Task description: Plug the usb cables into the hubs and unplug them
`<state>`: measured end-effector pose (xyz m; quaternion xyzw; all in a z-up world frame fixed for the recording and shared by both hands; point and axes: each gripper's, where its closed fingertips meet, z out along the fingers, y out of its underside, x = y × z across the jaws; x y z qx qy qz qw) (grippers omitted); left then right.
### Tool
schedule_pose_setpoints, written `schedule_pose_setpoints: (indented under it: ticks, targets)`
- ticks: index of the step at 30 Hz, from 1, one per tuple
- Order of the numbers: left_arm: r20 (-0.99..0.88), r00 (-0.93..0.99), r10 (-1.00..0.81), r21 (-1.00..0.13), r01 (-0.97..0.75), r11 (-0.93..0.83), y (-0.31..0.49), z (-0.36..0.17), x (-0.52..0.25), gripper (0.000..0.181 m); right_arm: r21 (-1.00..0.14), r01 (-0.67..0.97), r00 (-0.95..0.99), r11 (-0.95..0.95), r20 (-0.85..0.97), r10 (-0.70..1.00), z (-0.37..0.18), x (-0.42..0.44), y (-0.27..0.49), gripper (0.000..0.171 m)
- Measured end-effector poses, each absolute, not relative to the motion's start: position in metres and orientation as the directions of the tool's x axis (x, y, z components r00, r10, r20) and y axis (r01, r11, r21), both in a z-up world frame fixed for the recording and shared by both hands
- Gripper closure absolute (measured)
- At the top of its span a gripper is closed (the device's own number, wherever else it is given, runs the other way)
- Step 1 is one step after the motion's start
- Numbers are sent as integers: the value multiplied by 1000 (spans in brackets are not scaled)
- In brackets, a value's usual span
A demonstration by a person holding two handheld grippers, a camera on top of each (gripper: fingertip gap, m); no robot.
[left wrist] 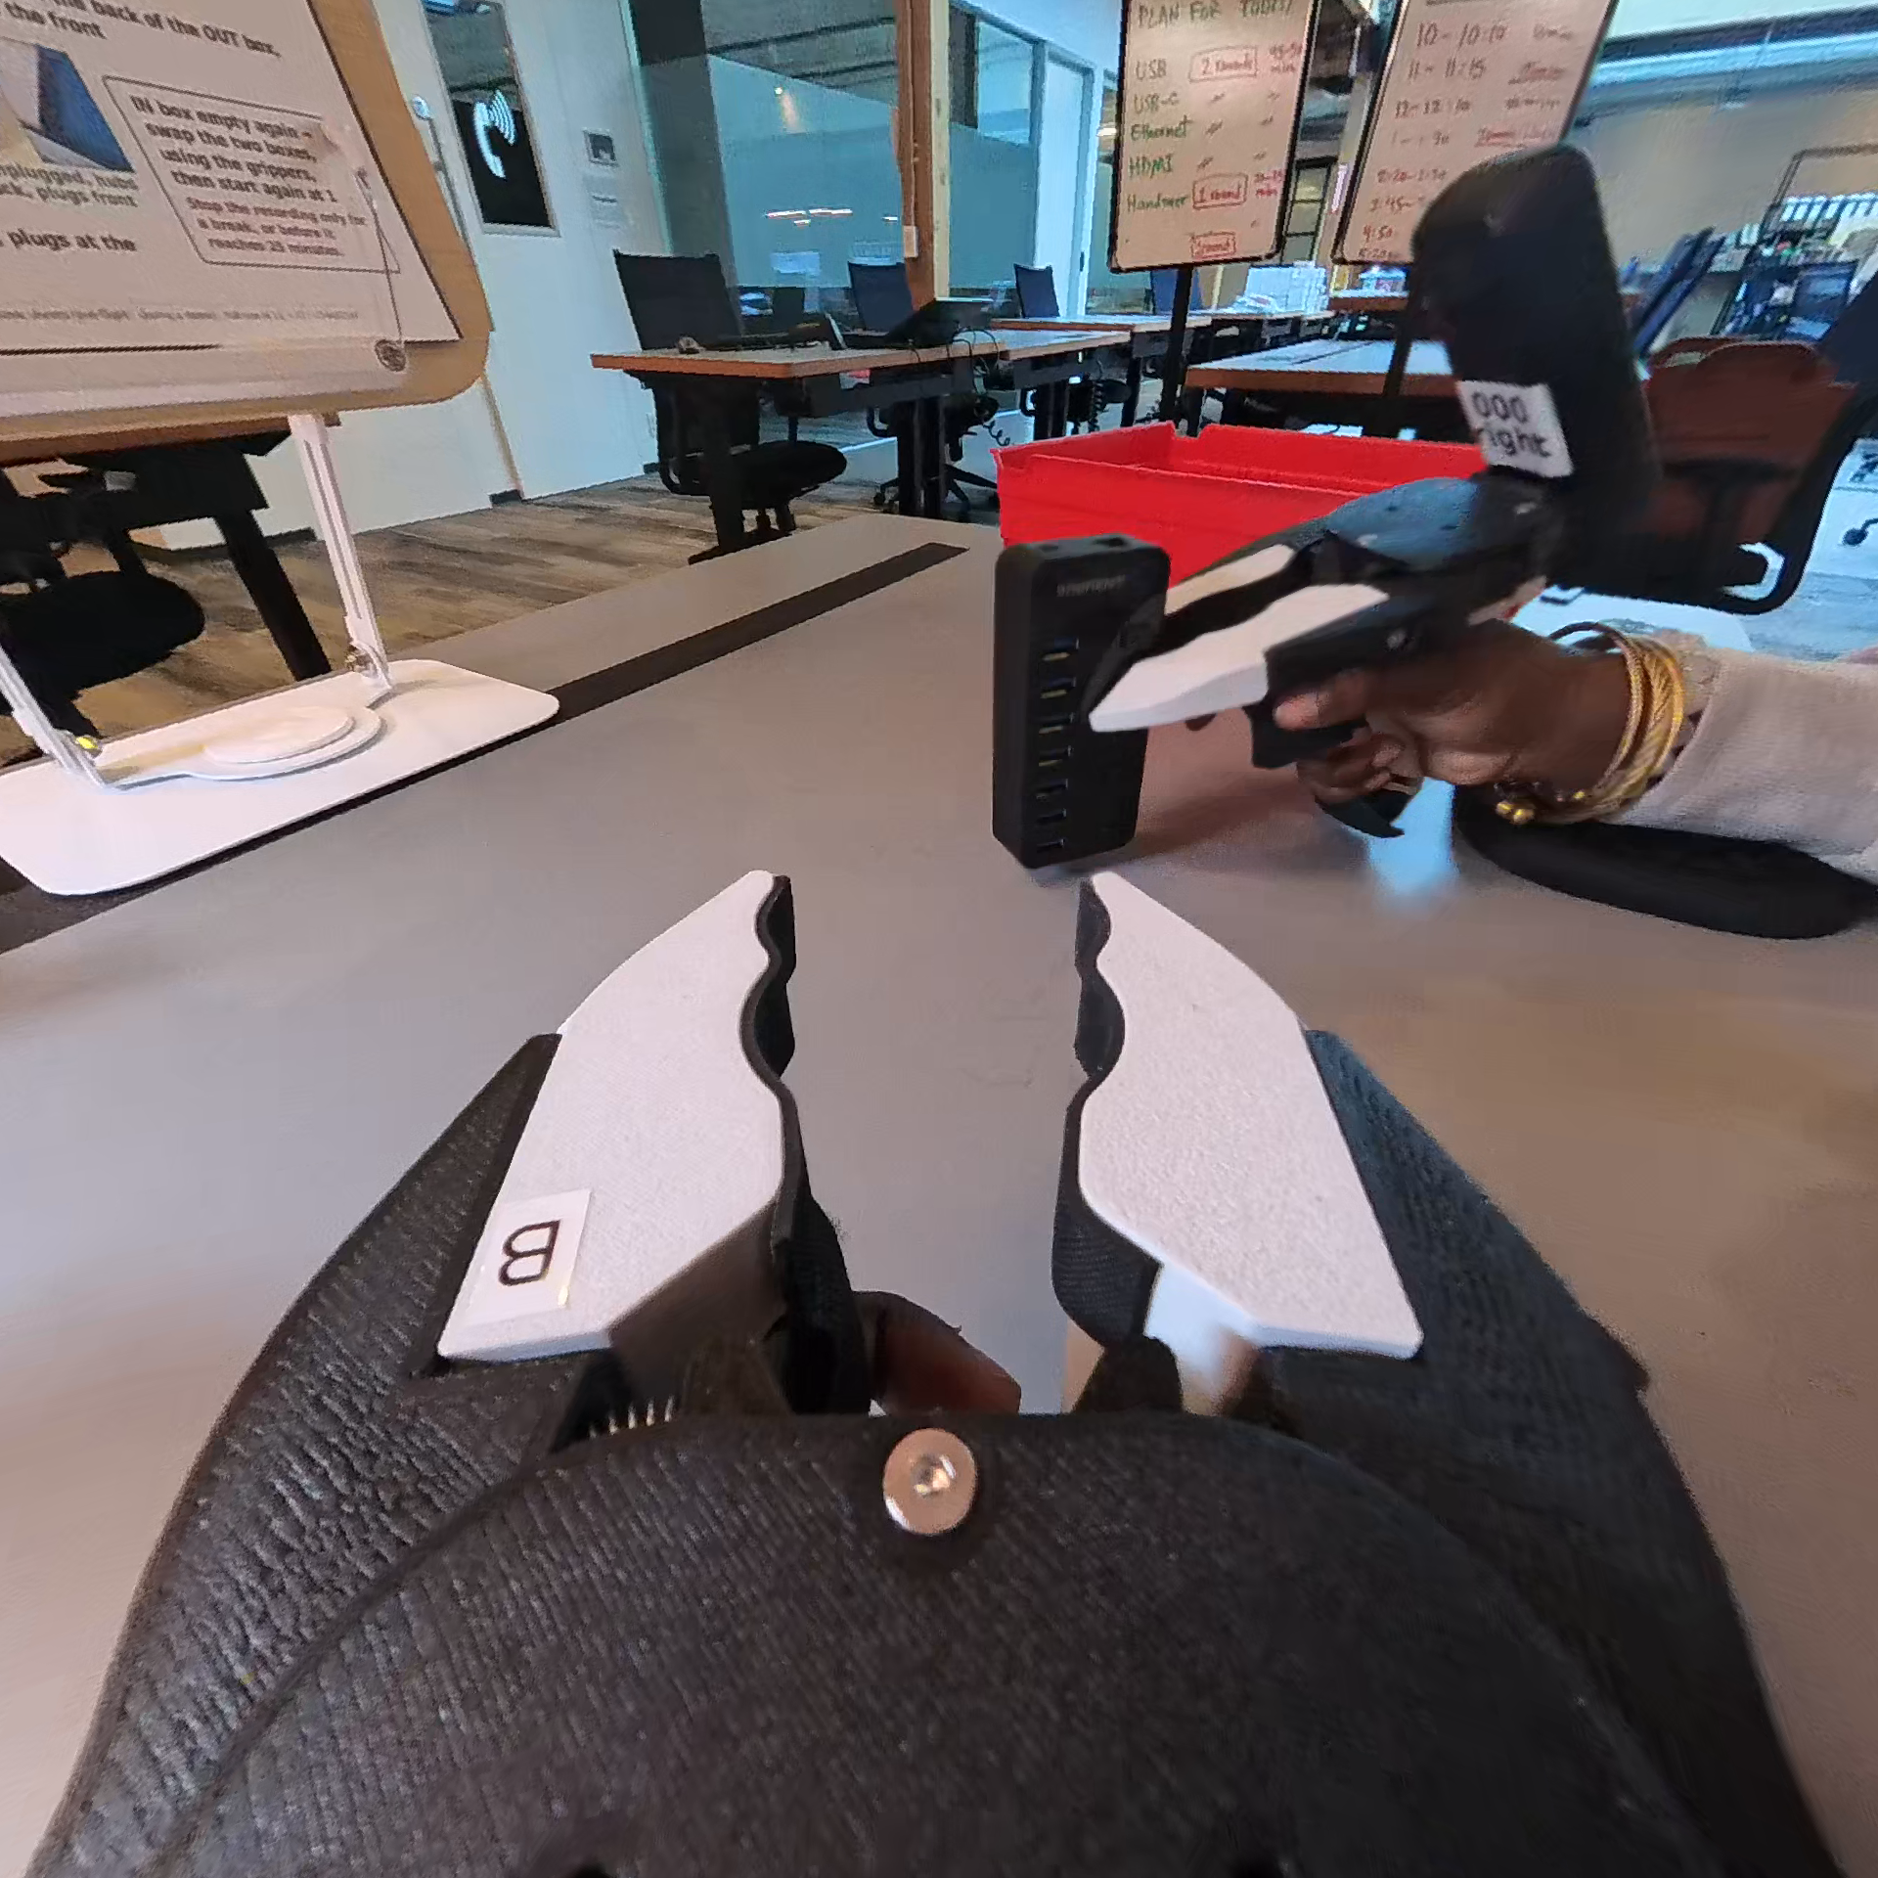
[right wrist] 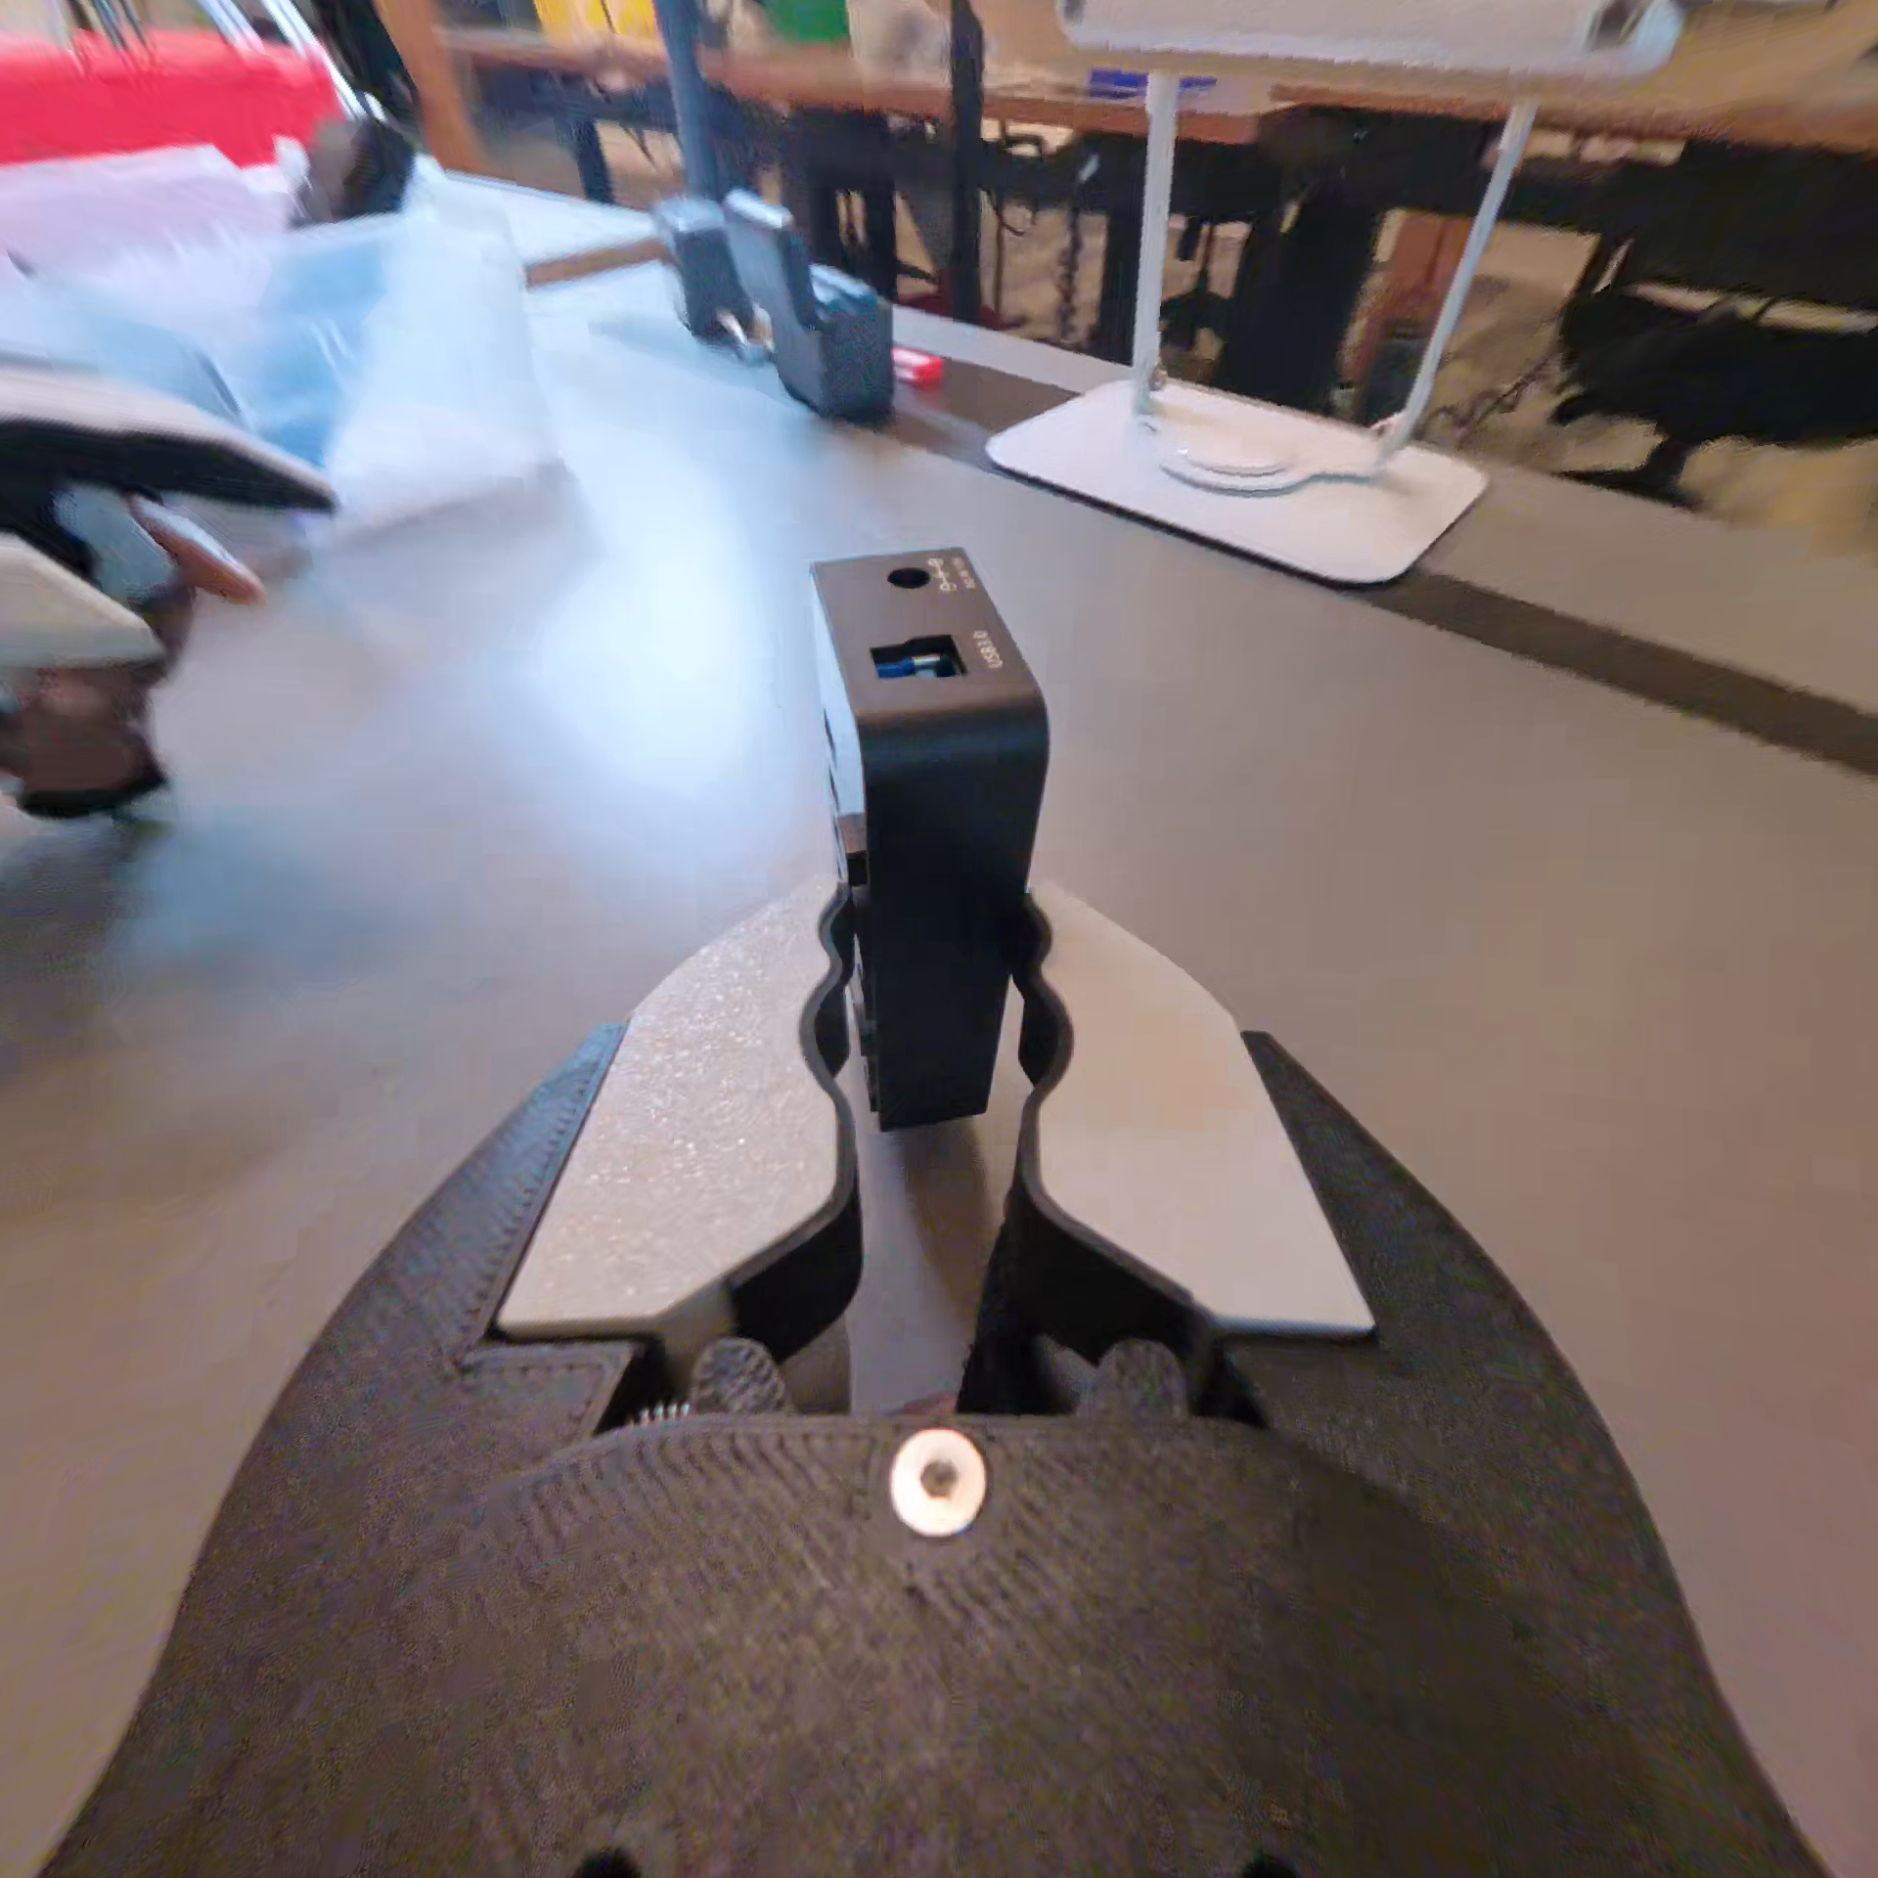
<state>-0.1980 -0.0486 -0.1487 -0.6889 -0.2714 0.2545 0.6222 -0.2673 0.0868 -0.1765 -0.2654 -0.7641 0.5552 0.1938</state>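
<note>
Left wrist view shows the left gripper (left wrist: pixel 933 894) held low over the grey table (left wrist: pixel 508 1016), its white fingers spread wide with nothing between them. Just ahead, the black USB hub (left wrist: pixel 1072 701) stands upright on end, its column of ports facing this camera. Its side is clamped by the right gripper (left wrist: pixel 1138 676), held in a hand (left wrist: pixel 1423 732). Behind sits a red bin (left wrist: pixel 1199 498). Right wrist view confirms the grip: both fingers (right wrist: pixel 711 1098) press the hub (right wrist: pixel 945 813); the left side there is blurred, perhaps plastic bags.
</note>
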Motion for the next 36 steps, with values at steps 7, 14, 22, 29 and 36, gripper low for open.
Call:
schedule_pose_setpoints:
  ticks: [7,14,22,29,36]
  targets:
    - [-47,716,697,-994,37,-105,-50,-149,-198,128,-940,160,-779,303,68,623,-185,-267,83,141]
    - [-71,721,689,-991,25,-129,-47,-151,-197,128,-941,156,-789,300,64,612,-185,-266,82,139]
    - [-104,716,690,-987,9,-158,-48,-150,-196,128,-983,98,-785,156,20,620,-159,-268,87,105]
    - [-112,699,707,-989,-5,-151,-82,-74,-155,128,-999,36,-748,-24,-43,662,-126,-273,110,110]
    - [-255,521,815,-878,228,-421,-262,-77,-125,131,-996,23,-795,-88,-72,602,-117,-264,105,111]
